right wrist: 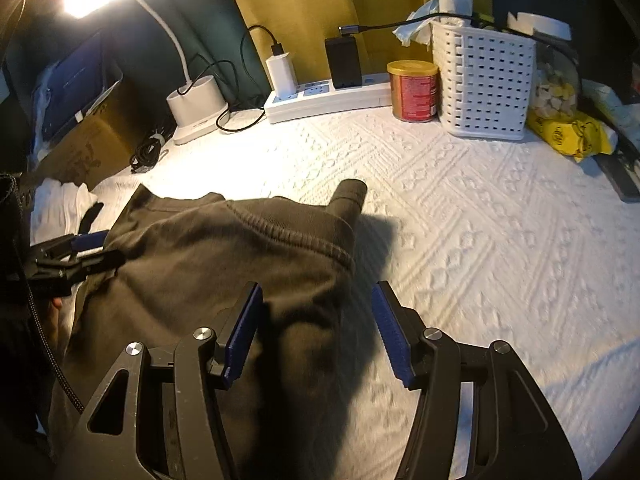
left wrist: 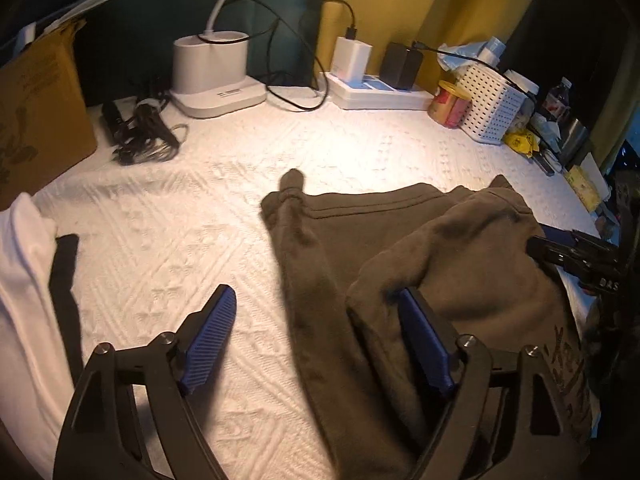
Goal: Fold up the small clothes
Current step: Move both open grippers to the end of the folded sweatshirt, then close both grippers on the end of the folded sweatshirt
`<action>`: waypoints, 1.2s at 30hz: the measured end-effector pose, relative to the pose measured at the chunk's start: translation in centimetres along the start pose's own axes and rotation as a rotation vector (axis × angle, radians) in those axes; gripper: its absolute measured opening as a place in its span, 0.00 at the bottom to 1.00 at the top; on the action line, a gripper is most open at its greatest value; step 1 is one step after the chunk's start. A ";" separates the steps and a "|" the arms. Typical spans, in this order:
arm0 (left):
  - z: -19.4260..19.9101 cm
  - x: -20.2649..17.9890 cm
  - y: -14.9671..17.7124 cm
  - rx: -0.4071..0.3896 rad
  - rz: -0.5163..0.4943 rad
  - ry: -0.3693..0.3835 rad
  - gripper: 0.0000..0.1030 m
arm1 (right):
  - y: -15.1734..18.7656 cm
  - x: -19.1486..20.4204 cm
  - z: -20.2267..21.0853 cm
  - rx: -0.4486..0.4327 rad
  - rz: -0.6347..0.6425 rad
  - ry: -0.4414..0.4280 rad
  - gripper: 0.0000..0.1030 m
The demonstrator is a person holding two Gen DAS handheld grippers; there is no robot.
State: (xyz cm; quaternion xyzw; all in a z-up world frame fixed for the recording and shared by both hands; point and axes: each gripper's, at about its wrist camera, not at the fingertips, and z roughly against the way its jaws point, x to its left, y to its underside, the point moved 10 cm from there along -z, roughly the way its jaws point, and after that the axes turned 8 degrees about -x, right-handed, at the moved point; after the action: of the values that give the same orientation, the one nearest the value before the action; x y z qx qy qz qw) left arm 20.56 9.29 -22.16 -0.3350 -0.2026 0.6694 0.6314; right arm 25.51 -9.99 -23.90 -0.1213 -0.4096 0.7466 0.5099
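A dark grey-brown garment (left wrist: 460, 240) lies rumpled on the white textured cloth (left wrist: 180, 220), with a printed area near its right edge. In the left wrist view my left gripper (left wrist: 316, 294) is open. A long strip of the garment runs between its blue pads, and the right pad (left wrist: 424, 340) sits against a raised fold. From the right wrist view the same garment (right wrist: 208, 264) shows a stitched hem, and my right gripper (right wrist: 317, 287) stands open over its right edge, neither pad pressing. Each gripper shows in the other's view, the right gripper (left wrist: 540, 242) and the left gripper (right wrist: 106, 248), both at the garment's sides.
A white garment with a black strip (left wrist: 28, 264) lies at the left. Along the back stand a cardboard box (left wrist: 36, 112), coiled cables (left wrist: 140, 132), a lamp base (left wrist: 212, 72), a power strip (right wrist: 328, 100), a red can (right wrist: 414, 90) and a white basket (right wrist: 484, 80). Yellow packets (right wrist: 568, 136) lie beside it.
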 end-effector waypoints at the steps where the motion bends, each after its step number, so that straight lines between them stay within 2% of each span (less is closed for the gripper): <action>1: -0.1 -0.3 -0.1 0.000 -0.003 0.008 0.81 | -0.1 0.0 -0.3 0.001 0.000 -0.001 0.63; 5: -0.5 -2.3 0.2 0.013 -0.061 0.081 0.81 | -0.3 0.3 -1.6 0.014 0.012 -0.013 0.64; 9: -1.2 -4.2 0.7 0.013 -0.190 0.051 0.81 | -0.5 0.6 -2.4 0.014 0.044 -0.013 0.64; 13: -1.6 -5.0 0.8 0.016 -0.205 0.065 0.80 | -0.5 0.8 -2.8 0.012 0.058 -0.013 0.64; 17: -1.7 -6.0 0.7 0.014 -0.217 0.089 0.68 | -0.4 0.9 -3.1 0.012 0.074 -0.003 0.64; 19: -1.8 -6.3 0.7 0.014 -0.229 0.087 0.65 | -0.4 1.0 -3.2 0.012 0.075 -0.012 0.64; 21: -1.7 -6.7 0.7 0.010 -0.244 0.087 0.54 | -0.4 1.0 -3.3 0.012 0.071 -0.018 0.64; 22: -1.7 -7.0 0.7 0.008 -0.249 0.097 0.45 | -0.5 1.0 -3.3 0.012 0.070 -0.020 0.64; 23: -1.7 -7.3 0.7 0.008 -0.251 0.105 0.38 | -0.4 1.1 -3.3 0.012 0.071 -0.022 0.61; 24: -1.7 -7.5 0.7 0.008 -0.249 0.114 0.35 | -0.4 1.2 -3.3 0.013 0.076 -0.028 0.54; 25: -1.7 -7.7 0.7 0.009 -0.244 0.123 0.29 | -0.4 1.3 -3.3 0.013 0.082 -0.028 0.52; 26: -1.7 -7.9 0.7 0.009 -0.238 0.129 0.24 | -0.3 1.3 -3.3 0.013 0.085 -0.027 0.46; 27: -1.7 -8.0 0.7 0.009 -0.233 0.134 0.23 | -0.3 1.5 -3.3 0.014 0.088 -0.035 0.39; 30: -1.6 -8.1 0.7 0.005 -0.224 0.128 0.22 | -0.1 2.1 -3.3 0.018 0.106 -0.058 0.28; 36: -0.9 -8.2 0.8 -0.015 -0.200 0.124 0.20 | 0.5 3.0 -2.6 0.010 0.124 -0.071 0.23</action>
State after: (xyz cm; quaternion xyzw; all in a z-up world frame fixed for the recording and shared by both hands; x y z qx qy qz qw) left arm 20.46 0.99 -21.74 -0.3587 -0.2004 0.5794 0.7039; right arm 25.43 -6.18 -25.20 -0.1176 -0.4153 0.7827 0.4484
